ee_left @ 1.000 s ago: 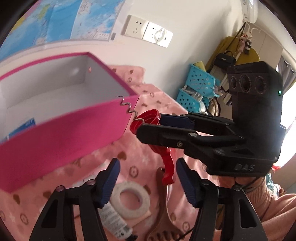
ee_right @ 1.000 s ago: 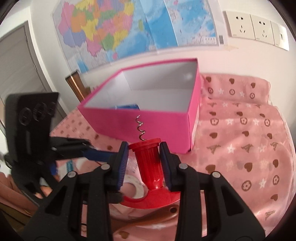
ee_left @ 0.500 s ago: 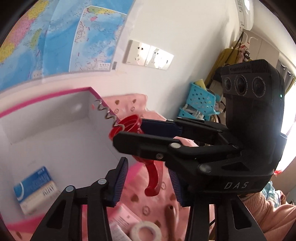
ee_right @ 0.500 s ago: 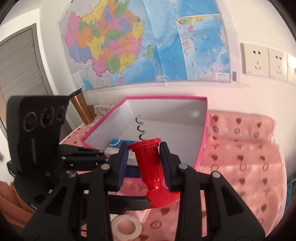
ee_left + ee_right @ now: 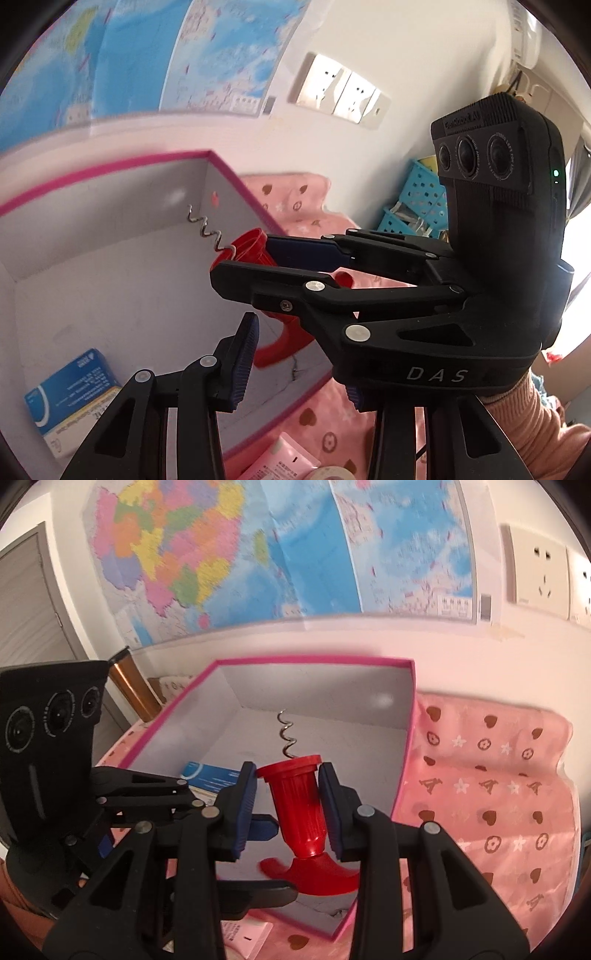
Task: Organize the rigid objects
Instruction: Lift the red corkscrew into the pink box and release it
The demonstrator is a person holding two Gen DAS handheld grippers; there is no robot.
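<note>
corkscrew (image 5: pixel 297 805), clamped in right tool (image 5: pixel 288 806), has moved from outside the pink box (image 5: pixel 404 775) to above its interior; release remains. left tool (image 5: pixel 295 365) apart, empty, alongside.

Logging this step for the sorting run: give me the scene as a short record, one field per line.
held item: red corkscrew, metal spiral pointing into the box
right gripper: shut on the corkscrew's barrel
left gripper: open, holding nothing
container: pink box, open top, grey inside
corkscrew position: above the box interior, not yet set down
already in box: blue-and-white carton on the floor
outside box: white tape roll and pink tube on the pink cloth
</note>
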